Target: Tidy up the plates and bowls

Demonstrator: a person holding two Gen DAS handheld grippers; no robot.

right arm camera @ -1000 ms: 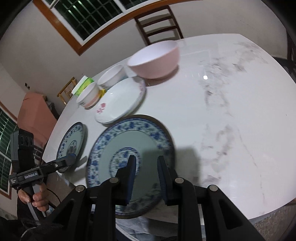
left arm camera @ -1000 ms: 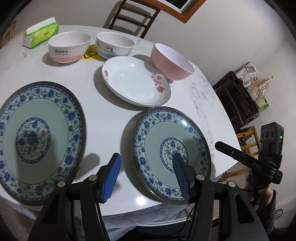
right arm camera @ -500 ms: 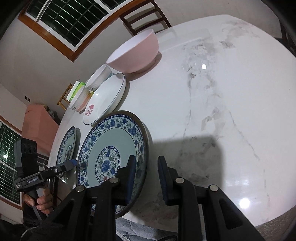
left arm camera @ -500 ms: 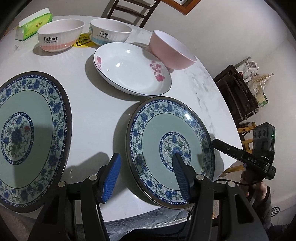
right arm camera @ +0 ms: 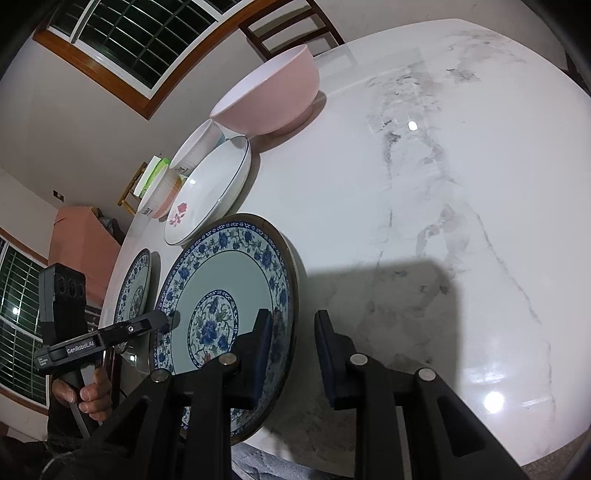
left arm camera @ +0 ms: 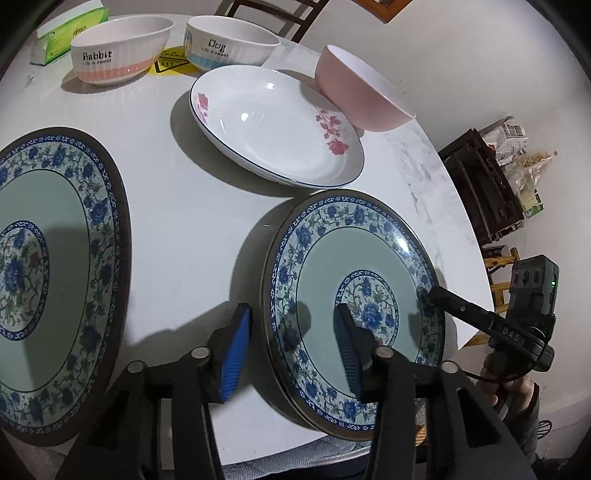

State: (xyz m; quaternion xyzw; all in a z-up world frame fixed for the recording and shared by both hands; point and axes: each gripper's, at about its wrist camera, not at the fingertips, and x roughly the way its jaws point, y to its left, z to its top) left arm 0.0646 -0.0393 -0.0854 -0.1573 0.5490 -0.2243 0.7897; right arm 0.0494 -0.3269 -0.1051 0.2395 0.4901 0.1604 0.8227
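Observation:
A blue-patterned plate [left arm camera: 351,258] lies near the table's front edge; it also shows in the right wrist view [right arm camera: 229,280]. My left gripper [left arm camera: 291,347] is open, its jaws straddling this plate's left rim, one finger over the plate. My right gripper [right arm camera: 291,354] is open, its jaws straddling the plate's right rim. A second blue-patterned plate [left arm camera: 55,266] lies to the left. A white flowered plate [left arm camera: 273,125], a pink bowl [left arm camera: 362,92], a "Rabbit" bowl [left arm camera: 118,55] and a "Dog" bowl [left arm camera: 229,40] stand farther back.
A green tissue box [left arm camera: 66,33] sits at the back left. A yellow sticker [left arm camera: 171,64] lies between the bowls. The white marble table [right arm camera: 443,221] stretches right. A wooden chair [right arm camera: 291,33] stands behind it. A dark crate [left arm camera: 480,184] is off the table's right.
Both grippers have moved closer to the near blue plate; the right gripper has shifted from above the plate to its right rim and opened wider. The plates have not moved.

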